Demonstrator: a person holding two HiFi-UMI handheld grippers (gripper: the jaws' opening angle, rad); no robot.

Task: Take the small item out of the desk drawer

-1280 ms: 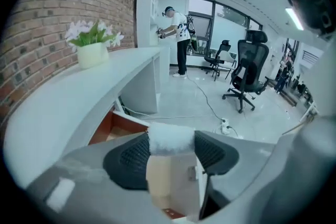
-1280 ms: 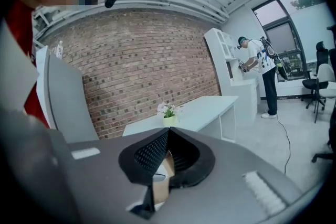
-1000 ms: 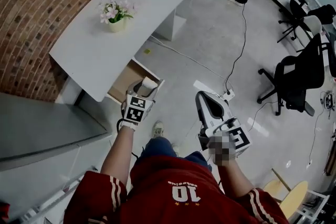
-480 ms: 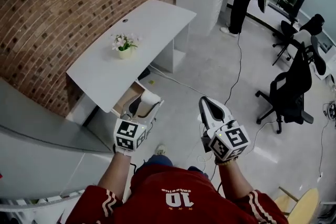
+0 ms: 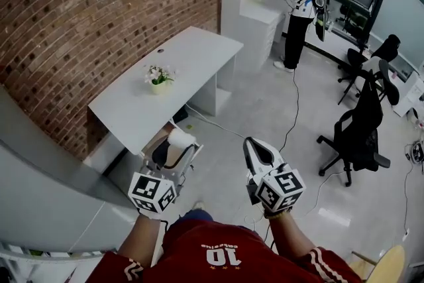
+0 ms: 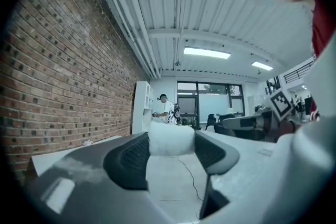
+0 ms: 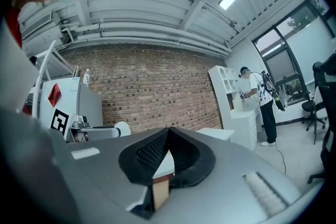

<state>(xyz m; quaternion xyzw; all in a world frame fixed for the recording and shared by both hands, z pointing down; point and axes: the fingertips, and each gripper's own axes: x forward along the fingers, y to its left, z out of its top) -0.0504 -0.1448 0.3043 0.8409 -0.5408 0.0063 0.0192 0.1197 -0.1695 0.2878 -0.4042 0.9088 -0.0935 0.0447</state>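
1. Small white roll (image 6: pixel 171 139) pinched in left gripper (image 5: pixel 173 148) jaws, long axis running pad to pad.
2. Already out of the open drawer (image 5: pixel 158 137) under the table (image 5: pixel 192 69).
3. Right gripper (image 5: pixel 252 142) alongside, jaws pressed together, empty.

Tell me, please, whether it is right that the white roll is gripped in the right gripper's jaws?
No: the white roll is gripped in the left gripper's jaws, as the left gripper view shows; the right gripper's jaws are shut, empty.

Brick wall (image 5: pixel 99 10), grey floor (image 5: pixel 265 109), black office chairs (image 5: pixel 358 132).
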